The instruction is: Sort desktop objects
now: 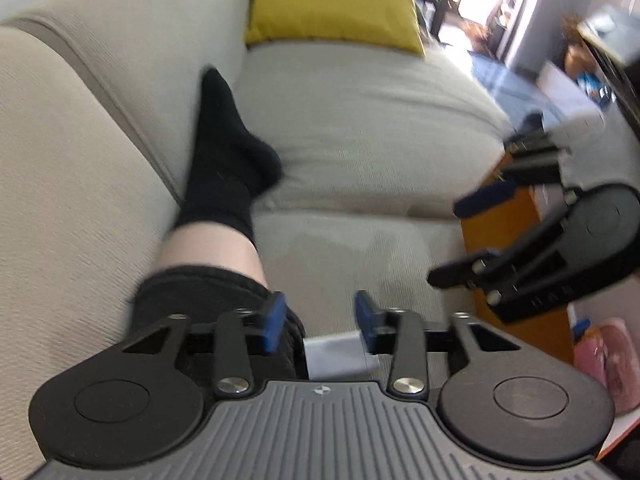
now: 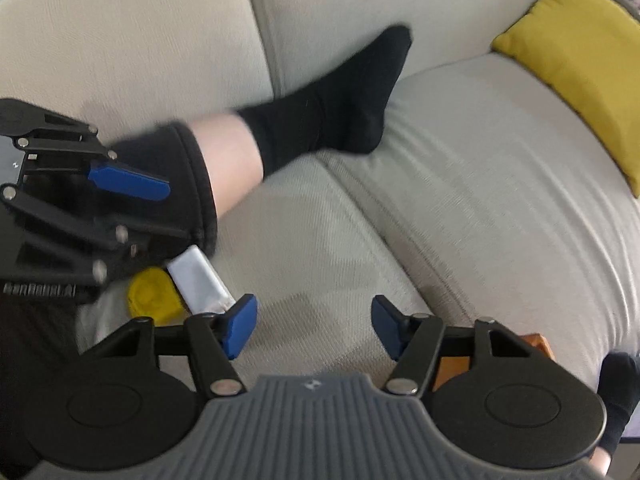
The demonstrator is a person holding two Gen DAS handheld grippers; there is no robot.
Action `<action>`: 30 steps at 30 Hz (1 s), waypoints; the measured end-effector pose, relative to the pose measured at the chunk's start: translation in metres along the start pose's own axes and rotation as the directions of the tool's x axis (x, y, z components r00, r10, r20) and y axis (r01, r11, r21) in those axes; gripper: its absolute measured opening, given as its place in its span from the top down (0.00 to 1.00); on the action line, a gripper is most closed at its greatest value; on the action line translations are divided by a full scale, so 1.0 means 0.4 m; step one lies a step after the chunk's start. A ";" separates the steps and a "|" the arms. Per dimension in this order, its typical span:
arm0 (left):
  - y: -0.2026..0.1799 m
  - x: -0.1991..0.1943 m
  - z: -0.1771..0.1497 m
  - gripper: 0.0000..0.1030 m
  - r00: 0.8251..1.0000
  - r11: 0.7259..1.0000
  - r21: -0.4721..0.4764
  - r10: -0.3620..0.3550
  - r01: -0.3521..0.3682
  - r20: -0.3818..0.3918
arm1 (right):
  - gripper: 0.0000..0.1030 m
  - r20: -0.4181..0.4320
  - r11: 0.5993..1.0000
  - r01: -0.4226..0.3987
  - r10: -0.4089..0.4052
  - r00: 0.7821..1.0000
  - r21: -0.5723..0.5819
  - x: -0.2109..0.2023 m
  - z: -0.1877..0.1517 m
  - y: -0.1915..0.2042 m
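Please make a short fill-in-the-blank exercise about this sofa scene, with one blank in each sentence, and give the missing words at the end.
1. The cushion at the far end of the sofa is ____ in colour.
2. The sock on the person's foot is ____.
3. The pads on the fingers of the right gripper are ____.
4. The fingers of the left gripper stand ____, with nothing held between them.

Missing words: yellow; black; blue; open

One silver pack [image 2: 200, 282], one yellow lump [image 2: 152, 298], blurred, one cushion [image 2: 580, 60]
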State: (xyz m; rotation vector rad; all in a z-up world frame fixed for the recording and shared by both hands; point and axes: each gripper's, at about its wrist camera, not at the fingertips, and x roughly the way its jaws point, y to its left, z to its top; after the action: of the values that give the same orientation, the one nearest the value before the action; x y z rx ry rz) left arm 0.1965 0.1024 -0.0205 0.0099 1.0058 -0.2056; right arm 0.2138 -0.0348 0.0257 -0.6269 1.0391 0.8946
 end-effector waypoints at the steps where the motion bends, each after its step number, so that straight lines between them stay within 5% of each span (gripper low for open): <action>1: -0.004 0.011 -0.004 0.51 1.000 1.000 0.017 0.001 -0.001 -0.016 | 0.44 -0.016 1.000 -0.013 0.013 1.000 -0.009 0.013 0.003 0.000; 10: -0.050 0.022 -0.074 0.52 0.993 0.986 0.164 0.031 -0.012 -0.116 | 0.44 -0.066 0.953 -0.166 0.154 0.986 -0.253 0.068 -0.006 0.097; 18: -0.089 0.030 -0.118 0.51 0.985 0.974 0.225 0.057 -0.020 -0.161 | 0.48 -0.065 0.874 -0.170 0.158 0.985 -0.456 0.113 -0.001 0.171; 20: -0.098 0.025 -0.139 0.51 0.984 0.966 0.255 0.075 -0.032 -0.159 | 0.49 -0.073 0.862 -0.177 0.162 0.984 -0.475 0.127 0.003 0.180; 23: -0.115 0.031 -0.146 0.51 0.980 0.955 0.288 0.115 -0.065 -0.160 | 0.64 -0.097 0.859 -0.185 0.157 0.983 -0.478 0.149 0.006 0.190; 30: -0.170 0.074 -0.167 0.51 0.952 0.904 0.388 0.258 -0.178 -0.163 | 0.66 -0.126 0.892 -0.158 0.114 0.985 -0.424 0.141 -0.005 0.177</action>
State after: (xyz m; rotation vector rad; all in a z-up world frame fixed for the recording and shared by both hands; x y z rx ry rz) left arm 0.1438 0.0375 -0.0753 0.4980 1.1565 -0.1868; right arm 0.1648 0.0177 -0.0291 -0.9884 0.9847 1.2465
